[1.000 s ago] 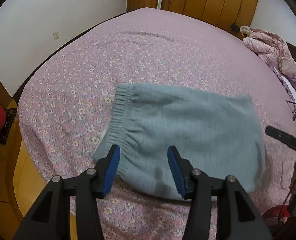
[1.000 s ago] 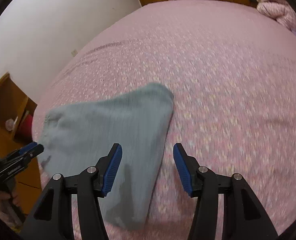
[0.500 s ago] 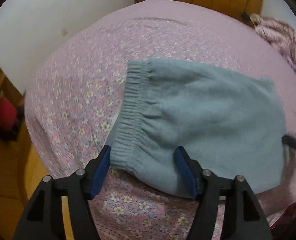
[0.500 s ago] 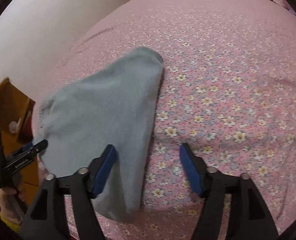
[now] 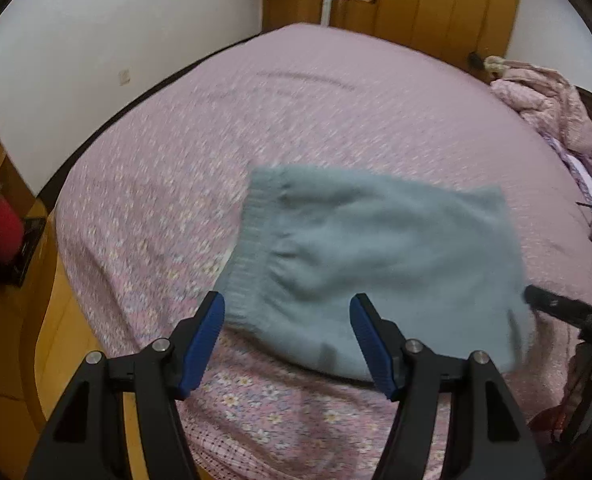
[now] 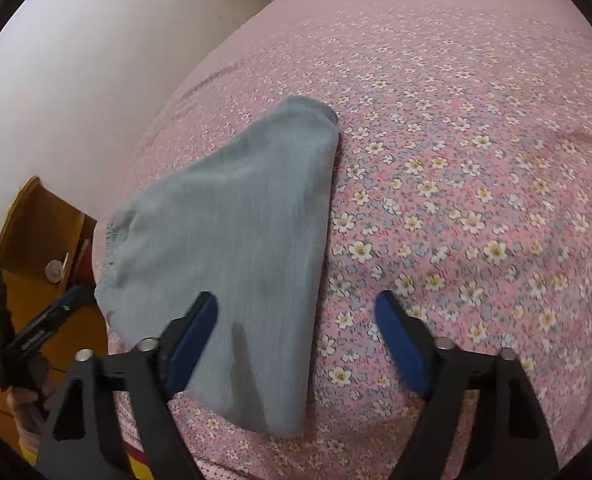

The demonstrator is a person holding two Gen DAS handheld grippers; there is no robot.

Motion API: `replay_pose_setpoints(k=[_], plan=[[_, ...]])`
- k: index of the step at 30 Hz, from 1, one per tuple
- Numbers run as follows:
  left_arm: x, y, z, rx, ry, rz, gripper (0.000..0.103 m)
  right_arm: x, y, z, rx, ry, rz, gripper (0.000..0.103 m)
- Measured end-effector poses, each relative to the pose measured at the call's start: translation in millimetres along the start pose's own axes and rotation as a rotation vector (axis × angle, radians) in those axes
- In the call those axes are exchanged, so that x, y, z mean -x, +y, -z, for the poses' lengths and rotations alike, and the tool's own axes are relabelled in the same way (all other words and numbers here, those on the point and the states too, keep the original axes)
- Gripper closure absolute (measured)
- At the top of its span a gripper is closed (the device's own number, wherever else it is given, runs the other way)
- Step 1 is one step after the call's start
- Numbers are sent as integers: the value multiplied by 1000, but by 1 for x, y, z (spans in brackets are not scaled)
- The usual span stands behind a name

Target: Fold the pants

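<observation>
The grey-blue pants [image 5: 379, 256] lie folded into a compact rectangle on the pink flowered bed [image 5: 296, 112], elastic waistband toward the left. My left gripper [image 5: 288, 340] hangs open just above the near waistband corner, with nothing between its blue pads. In the right wrist view the same pants [image 6: 232, 248] taper away to a rounded far end. My right gripper [image 6: 296, 340] is open over the near right edge of the cloth, its left pad above the fabric and its right pad above bare sheet. Neither gripper holds anything.
A crumpled pink quilt [image 5: 551, 116] is piled at the bed's far right. Wooden wardrobes [image 5: 419, 0] stand behind the bed. A wooden nightstand [image 6: 36, 240] and a red object [image 5: 0, 228] sit off the bed's left edge beside the white wall [image 6: 96, 60].
Both grippers pulled back and up from the pants after dipping close half a second ago. The pants stayed flat where they were.
</observation>
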State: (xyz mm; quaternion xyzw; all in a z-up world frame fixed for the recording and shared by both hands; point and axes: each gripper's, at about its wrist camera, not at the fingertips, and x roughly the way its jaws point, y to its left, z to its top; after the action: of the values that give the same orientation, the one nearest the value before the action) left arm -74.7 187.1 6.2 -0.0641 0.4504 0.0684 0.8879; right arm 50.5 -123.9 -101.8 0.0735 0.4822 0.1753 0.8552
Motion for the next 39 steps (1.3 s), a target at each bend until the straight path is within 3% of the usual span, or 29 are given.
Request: replay_pose_setpoints(k=[2,4,6,9,13,18,21,23,27,32,34,39], plan=[[6,-7,-1,-11,-28,20,34,-1,1,1,2,7,-35,41],[8,-12,0,-12,-61,29,41,-3,1,-1,6,20,-58,52],[2,-13,1,-6,-55,58,72,-8,3,0,18,28,-43,53],[-16,-9,1,21,3,120,81,-8,0,-1,7,24,-57,53],[-46,1,8,79,100,74,82,-4,-12,-3,-24,22,-84,55],[-46,6,4,115,100,100,83,-1,-12,-4,6,22,-56,55],[-45,1,3,106,97,93,82,-2,-12,-4,-2,24,-63,82],[-42,-3,0,91,92,79,82,3,-15,-5,-29,15,-91,90],[-34,-8,-6,78,39,103,78,21,-5,-11,8,-18,-137,92],[-57,-25,-6,19,84,79,77,42,23,-21,117,-55,-194,92],[-56,-31,-3,-9,64,44,76,48,34,-25,158,-63,-205,92],[-37,-42,1,-30,34,114,73,58,57,-33,259,-87,-216,92]])
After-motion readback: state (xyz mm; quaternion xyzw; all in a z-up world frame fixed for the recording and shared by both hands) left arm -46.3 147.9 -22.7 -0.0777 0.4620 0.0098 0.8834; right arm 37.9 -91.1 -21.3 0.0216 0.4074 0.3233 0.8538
